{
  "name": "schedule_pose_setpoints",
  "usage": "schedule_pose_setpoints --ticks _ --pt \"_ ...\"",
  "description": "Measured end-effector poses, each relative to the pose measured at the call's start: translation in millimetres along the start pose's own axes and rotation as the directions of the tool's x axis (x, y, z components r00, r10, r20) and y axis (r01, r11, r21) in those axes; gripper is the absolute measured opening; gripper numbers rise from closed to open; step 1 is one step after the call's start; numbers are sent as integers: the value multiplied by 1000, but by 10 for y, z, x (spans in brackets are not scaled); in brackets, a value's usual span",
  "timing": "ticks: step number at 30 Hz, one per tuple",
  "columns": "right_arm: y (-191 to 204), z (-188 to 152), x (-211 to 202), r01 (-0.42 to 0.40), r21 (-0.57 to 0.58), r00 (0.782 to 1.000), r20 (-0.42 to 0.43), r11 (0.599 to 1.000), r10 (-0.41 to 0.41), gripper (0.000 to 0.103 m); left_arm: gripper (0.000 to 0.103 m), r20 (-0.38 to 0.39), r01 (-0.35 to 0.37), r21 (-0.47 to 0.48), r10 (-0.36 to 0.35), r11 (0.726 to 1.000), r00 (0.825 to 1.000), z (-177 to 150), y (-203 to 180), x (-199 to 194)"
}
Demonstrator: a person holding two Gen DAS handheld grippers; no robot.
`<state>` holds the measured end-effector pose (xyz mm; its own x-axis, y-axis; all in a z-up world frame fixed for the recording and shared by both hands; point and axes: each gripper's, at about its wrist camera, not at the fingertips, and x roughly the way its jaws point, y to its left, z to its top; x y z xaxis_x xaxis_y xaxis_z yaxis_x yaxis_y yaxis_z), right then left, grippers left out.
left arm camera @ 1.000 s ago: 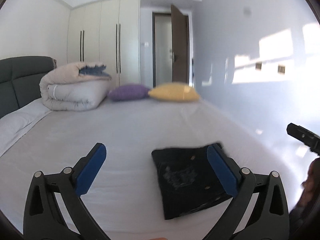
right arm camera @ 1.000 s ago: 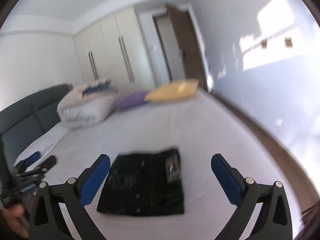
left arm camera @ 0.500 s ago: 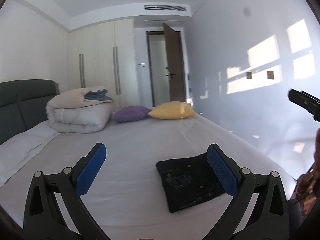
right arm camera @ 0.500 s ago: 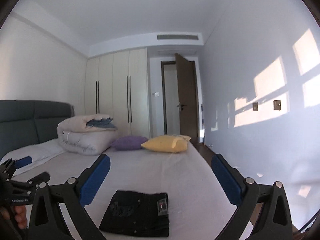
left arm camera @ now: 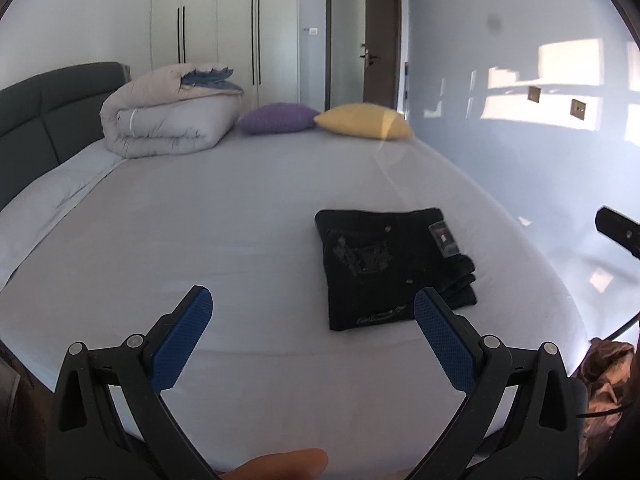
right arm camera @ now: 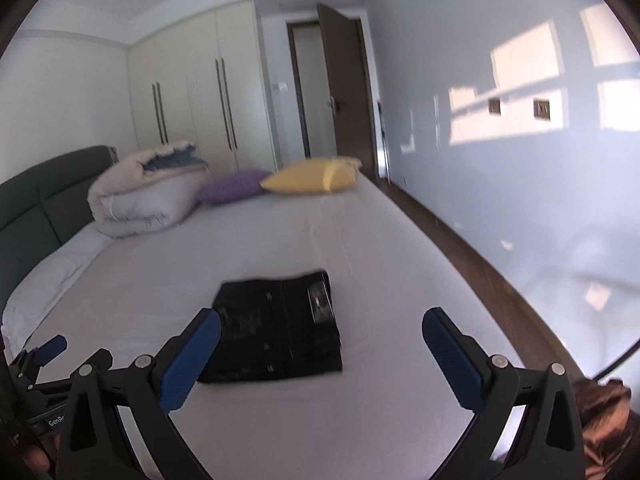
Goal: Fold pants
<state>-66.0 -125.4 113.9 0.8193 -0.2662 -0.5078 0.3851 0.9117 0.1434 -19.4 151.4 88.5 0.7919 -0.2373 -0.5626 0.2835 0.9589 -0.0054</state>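
Both claws are wide open and hold nothing. Left claw (left arm camera: 310, 316) hangs over the near edge of the bed (left arm camera: 168, 240), and its blue pads (left arm camera: 182, 344) sit far apart with only white sheet between them. Right claw (right arm camera: 320, 344) hangs low over the bed too, with its pads spread wide.

Starting at the left, a grey headboard (left arm camera: 44, 108) stands at about 9 o'clock in the left view. Next comes a rolled-up quilt (left arm camera: 168, 120) at about 11 o'clock. A purple pillow (left arm camera: 278, 118) and a yellow pillow (left arm camera: 364, 120) lie side by side near 12 o'clock, touching. Behind them are the wardrobe (left arm camera: 224, 36) and an open door (left arm camera: 382, 36).

Now the pants (left arm camera: 388, 264). They are black and lie on the bed at about 2 o'clock from the left claw. In the right view the pants (right arm camera: 280, 326) sit just past the left pad, at about 11 o'clock. They are a small flat square with neat edges and stacked layers on one side. No claw touches them.

It looks like the folding is done. Maybe nothing is left but to pull the claws away.
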Motion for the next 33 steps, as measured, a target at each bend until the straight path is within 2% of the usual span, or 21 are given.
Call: schedule_pose_setpoints --ticks 5,9,15,33 --pt "-32 -205 206 16 8 995 -99 1000 -15 103 103 -41 -27 -1 27 1000 999 -139 20 290" --pt "60 -288 223 22 -51 995 -99 998 -27 103 103 -66 -20 -2 20 1000 998 -210 42 448" --pt "114 -354 258 9 -68 993 -116 998 -17 103 103 -107 -2 -17 0 1000 994 -288 75 633" --pt "159 -414 337 8 -101 988 -150 995 -23 103 103 -115 -5 -17 3 1000 993 -346 41 724"
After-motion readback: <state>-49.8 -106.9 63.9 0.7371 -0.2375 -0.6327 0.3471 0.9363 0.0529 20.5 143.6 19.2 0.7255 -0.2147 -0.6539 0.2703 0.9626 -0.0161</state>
